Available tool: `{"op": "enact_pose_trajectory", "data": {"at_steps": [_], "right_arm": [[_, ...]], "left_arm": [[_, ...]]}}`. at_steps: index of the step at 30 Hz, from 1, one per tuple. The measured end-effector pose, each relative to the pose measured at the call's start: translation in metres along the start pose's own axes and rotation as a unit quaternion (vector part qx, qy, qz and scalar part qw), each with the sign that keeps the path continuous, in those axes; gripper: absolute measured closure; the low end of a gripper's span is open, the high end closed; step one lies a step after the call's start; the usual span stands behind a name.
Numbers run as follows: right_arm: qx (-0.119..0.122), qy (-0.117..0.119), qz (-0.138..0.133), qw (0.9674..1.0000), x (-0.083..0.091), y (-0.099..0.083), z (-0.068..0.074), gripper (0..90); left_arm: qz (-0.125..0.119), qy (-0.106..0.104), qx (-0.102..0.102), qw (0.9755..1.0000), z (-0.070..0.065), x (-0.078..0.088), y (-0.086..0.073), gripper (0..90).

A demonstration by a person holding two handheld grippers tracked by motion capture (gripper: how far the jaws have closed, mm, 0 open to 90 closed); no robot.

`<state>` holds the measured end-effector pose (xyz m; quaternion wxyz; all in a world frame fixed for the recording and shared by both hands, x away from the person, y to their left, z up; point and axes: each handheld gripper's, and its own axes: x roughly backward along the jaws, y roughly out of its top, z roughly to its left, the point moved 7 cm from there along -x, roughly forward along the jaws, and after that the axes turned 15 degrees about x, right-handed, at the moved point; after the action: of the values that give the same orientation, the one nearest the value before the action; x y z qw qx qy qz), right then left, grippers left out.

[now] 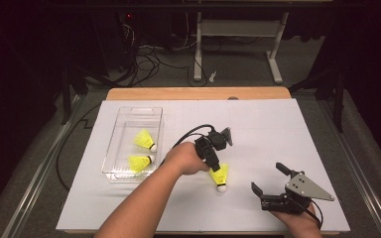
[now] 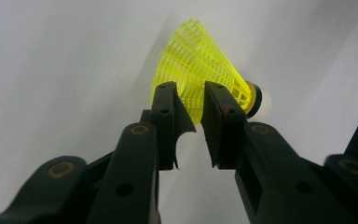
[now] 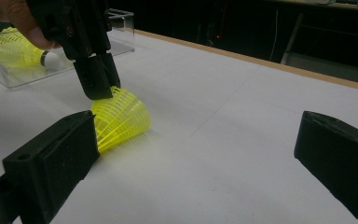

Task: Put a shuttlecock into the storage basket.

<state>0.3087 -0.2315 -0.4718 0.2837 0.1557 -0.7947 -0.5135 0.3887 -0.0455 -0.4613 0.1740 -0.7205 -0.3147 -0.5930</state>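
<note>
The shuttlecock, light with a soft, crushable mesh skirt, lies on the worktop at four o'clock from the tray, pinched at the skirt by the left gripper fingers, while the right gripper fingers are held wide open.

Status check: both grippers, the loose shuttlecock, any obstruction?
Left gripper jaws closed on the shuttlecock skirt, on the table. Right gripper open, idle, holding nothing. Two more shuttlecocks in the clear bin. Path to it unobstructed.
</note>
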Motion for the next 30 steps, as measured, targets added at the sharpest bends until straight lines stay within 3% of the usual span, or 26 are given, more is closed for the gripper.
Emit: {"op": "enact_pose_trajectory", "data": {"at_steps": [12, 30], "right_arm": [[0.000, 0.000, 0.000, 1.0000, 0.000, 0.000, 0.000, 0.3], [0.002, 0.000, 0.002, 1.0000, -0.002, 0.000, 0.001, 0.3]], "left_arm": [[0.008, -0.017, -0.009, 0.9998, 0.000, 0.001, -0.005, 89.2], [-0.015, -0.038, -0.006, 0.9992, -0.003, 0.019, -0.010, 90.0]]}}
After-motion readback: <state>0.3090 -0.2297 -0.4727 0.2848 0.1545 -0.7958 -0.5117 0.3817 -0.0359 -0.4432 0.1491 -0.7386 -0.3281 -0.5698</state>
